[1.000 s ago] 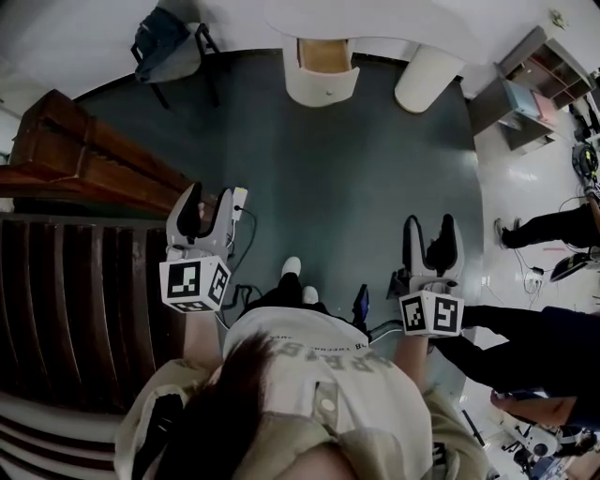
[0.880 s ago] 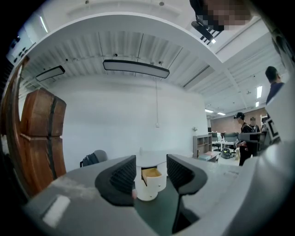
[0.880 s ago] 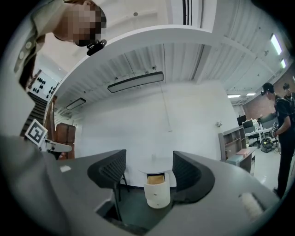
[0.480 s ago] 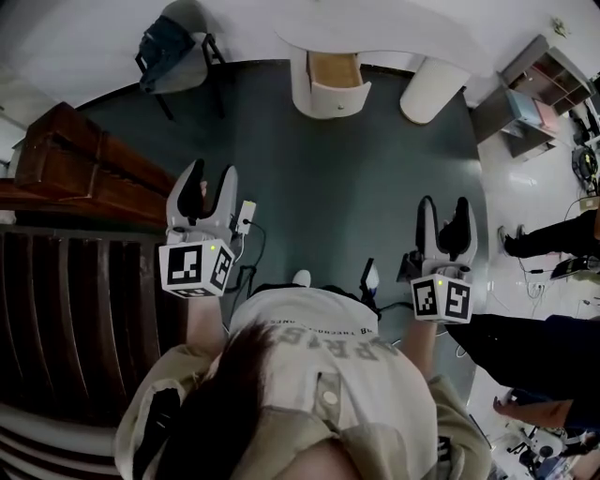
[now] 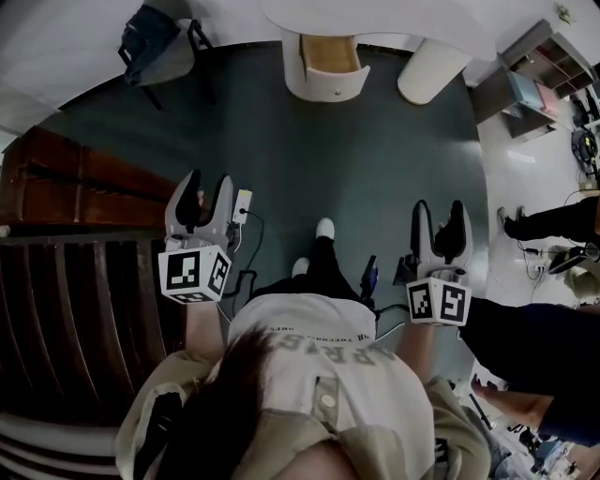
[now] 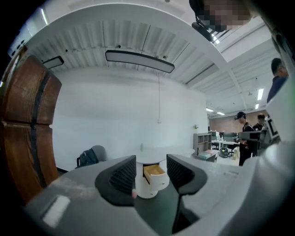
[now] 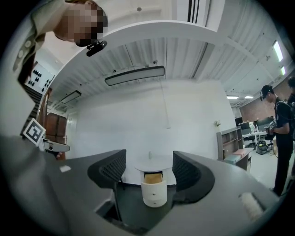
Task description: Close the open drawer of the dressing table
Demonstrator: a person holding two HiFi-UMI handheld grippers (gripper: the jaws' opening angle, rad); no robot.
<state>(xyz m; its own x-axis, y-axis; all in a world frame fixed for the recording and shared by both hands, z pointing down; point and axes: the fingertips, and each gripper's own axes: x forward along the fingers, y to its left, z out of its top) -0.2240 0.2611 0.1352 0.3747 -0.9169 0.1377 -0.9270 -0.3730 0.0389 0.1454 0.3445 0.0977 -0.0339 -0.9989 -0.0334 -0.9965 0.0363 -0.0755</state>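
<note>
The drawer [image 5: 330, 54] sits pulled out of the white dressing table [image 5: 403, 19], far ahead of me across the dark floor [image 5: 356, 159]. My left gripper [image 5: 207, 183] has its jaws spread with nothing between them, and so does my right gripper [image 5: 438, 208]. Both are well apart from the drawer. A chair [image 5: 159, 47] stands left of the table.

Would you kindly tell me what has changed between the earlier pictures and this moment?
The person has stepped toward the dressing table: one shoe now sits farther forward, and the wooden furniture at left has slid lower in the head view. Nothing was grasped or released. The drawer stays open; the left gripper and right gripper stay open and empty.
</note>
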